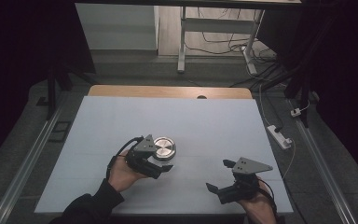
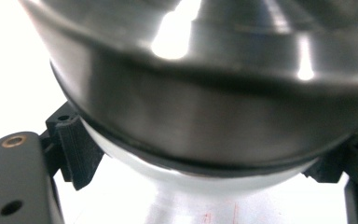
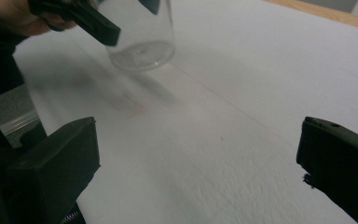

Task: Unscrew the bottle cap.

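A clear glass jar with a shiny metal lid (image 1: 164,147) stands left of the middle of the white table top (image 1: 205,121). My left gripper (image 1: 161,161) is shut on the jar just under the lid. In the left gripper view the lid (image 2: 205,93) looms very close, and the black pads (image 2: 77,149) press the glass on both sides. My right gripper (image 1: 218,175) is open near the front right with nothing between its jaws. The right gripper view looks between those wide-apart jaws (image 3: 198,158) to the jar (image 3: 142,39), whose base rests on the table, with the left gripper's fingers (image 3: 93,23) on it.
A wooden table edge (image 1: 168,91) runs behind the white sheet. A white power strip (image 1: 279,136) and cables lie on the floor to the right. A desk frame (image 1: 182,46) stands farther back. Metal rails (image 1: 28,163) flank the table.
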A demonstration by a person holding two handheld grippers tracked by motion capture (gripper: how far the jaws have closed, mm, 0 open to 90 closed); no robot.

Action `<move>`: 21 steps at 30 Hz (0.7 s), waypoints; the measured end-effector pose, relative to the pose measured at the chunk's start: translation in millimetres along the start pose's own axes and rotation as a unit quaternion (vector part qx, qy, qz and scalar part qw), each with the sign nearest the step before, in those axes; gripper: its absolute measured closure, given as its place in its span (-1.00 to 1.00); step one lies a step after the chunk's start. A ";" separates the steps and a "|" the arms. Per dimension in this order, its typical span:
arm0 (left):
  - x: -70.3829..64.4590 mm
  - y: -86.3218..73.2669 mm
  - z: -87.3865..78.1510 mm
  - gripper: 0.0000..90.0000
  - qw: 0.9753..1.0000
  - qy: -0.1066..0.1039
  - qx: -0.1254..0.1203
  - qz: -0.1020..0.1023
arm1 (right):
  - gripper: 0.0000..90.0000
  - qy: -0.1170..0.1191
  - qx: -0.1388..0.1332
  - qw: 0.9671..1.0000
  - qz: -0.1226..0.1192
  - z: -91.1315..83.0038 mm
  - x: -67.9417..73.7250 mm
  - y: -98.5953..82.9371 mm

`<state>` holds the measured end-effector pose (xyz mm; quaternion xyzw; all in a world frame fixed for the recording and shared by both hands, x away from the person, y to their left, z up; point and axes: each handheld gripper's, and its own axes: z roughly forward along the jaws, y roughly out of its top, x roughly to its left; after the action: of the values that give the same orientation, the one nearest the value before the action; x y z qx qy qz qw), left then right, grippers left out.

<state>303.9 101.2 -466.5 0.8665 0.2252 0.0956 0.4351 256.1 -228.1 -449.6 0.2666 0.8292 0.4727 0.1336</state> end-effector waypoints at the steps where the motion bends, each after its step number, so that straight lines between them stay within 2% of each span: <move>1: -0.3 0.1 0.3 -0.65 1.000 0.000 -0.001 -0.001 | -1.00 0.000 0.000 1.000 0.000 0.0 0.0 0.0; 3: -0.5 0.3 0.5 -0.65 1.000 -0.001 0.001 0.001 | -1.00 0.004 -0.003 1.000 -0.008 3.8 2.3 7.4; 4: -0.5 0.3 0.7 -0.65 1.000 -0.002 0.001 0.001 | -1.00 0.014 -0.005 1.000 -0.010 7.4 4.8 14.6; 5: -0.6 0.3 0.9 -0.65 1.000 -0.002 0.001 0.002 | -1.00 0.014 -0.005 1.000 -0.010 7.4 4.8 14.6; 6: -0.8 0.2 1.2 -0.65 1.000 -0.002 0.002 0.001 | -1.00 0.028 -0.002 1.000 -0.009 11.2 7.3 21.3; 10: -1.9 0.3 2.3 -0.65 1.000 -0.003 0.003 0.001 | -1.00 0.034 0.009 0.999 -0.017 18.4 11.1 30.0; 15: -4.0 1.1 3.3 -0.65 1.000 -0.006 0.003 0.001 | -1.00 0.039 0.023 0.999 -0.024 35.9 16.6 47.7; 16: -4.9 1.1 4.0 -0.65 1.000 -0.006 -0.001 -0.003 | -1.00 0.039 0.023 0.999 -0.024 35.9 16.6 47.7; 21: -5.7 1.2 4.7 -0.65 1.000 -0.008 0.008 0.004 | -1.00 0.044 0.025 0.998 -0.041 51.4 23.2 68.6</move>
<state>300.9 94.5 -468.2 0.8715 0.2188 0.0889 0.4299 283.1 -150.1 -416.8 0.2144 0.8564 0.4568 0.1095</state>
